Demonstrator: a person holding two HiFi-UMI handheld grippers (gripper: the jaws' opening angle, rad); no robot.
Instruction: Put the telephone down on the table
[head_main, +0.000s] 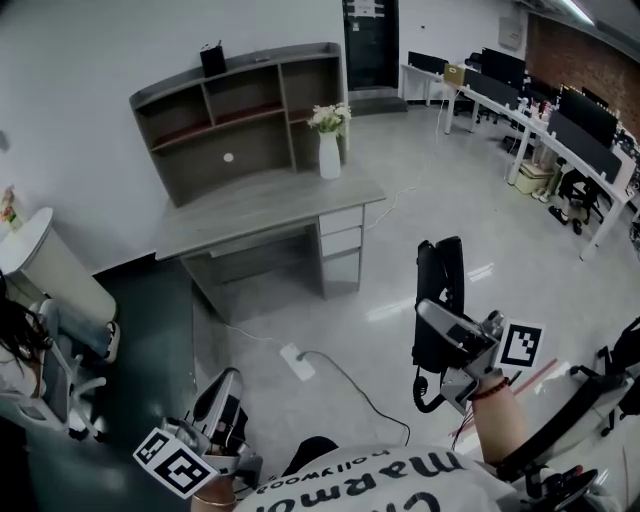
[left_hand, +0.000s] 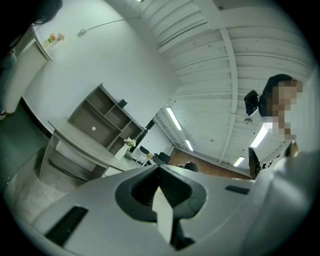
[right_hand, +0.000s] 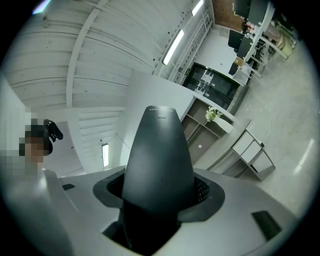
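The telephone (head_main: 440, 285) is a black handset with a cord hanging below it. My right gripper (head_main: 438, 335) is shut on it and holds it upright over the floor, right of the grey table (head_main: 260, 210). In the right gripper view the telephone (right_hand: 157, 155) fills the space between the jaws of that gripper (right_hand: 157, 200), with the table (right_hand: 234, 136) far beyond. My left gripper (head_main: 222, 398) is low at the bottom left, away from the table. Seen in its own view, the left gripper (left_hand: 160, 192) has its dark pads meeting, and the table (left_hand: 75, 144) stands ahead at the left.
On the table stand a shelf unit (head_main: 240, 115) and a white vase of flowers (head_main: 330, 150). A power strip with its cable (head_main: 297, 362) lies on the floor in front. An office chair (head_main: 60, 390) is at the left, rows of office desks (head_main: 560, 130) at the right.
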